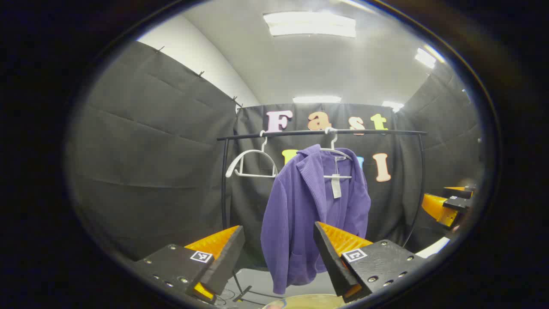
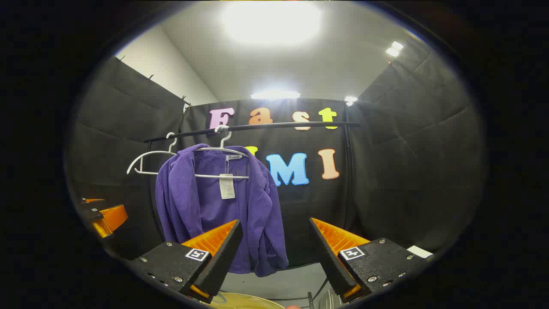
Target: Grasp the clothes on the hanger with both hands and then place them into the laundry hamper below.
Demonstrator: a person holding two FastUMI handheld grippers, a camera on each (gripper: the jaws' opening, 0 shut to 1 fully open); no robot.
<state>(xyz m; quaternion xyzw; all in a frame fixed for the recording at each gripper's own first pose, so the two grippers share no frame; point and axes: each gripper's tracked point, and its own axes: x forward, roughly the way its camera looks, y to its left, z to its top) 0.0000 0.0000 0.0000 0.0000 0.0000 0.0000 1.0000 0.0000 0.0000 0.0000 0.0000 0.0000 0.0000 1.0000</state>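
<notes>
Purple jacket [image 1: 309, 214] hangs lengthwise straight down on a white hanger [image 1: 336, 154] mid-rail [image 1: 321, 133], front facing us. Left gripper [image 1: 279, 253] and right gripper [image 2: 274, 249] both gape wide, well short of it.

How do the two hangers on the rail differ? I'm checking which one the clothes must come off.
The left hanger is bare, while the right hanger carries a purple jacket with a paper tag. The left hanger hangs turned at an angle; the right hanger faces the grippers more squarely. Both are white and hook over the same black rail.
</notes>
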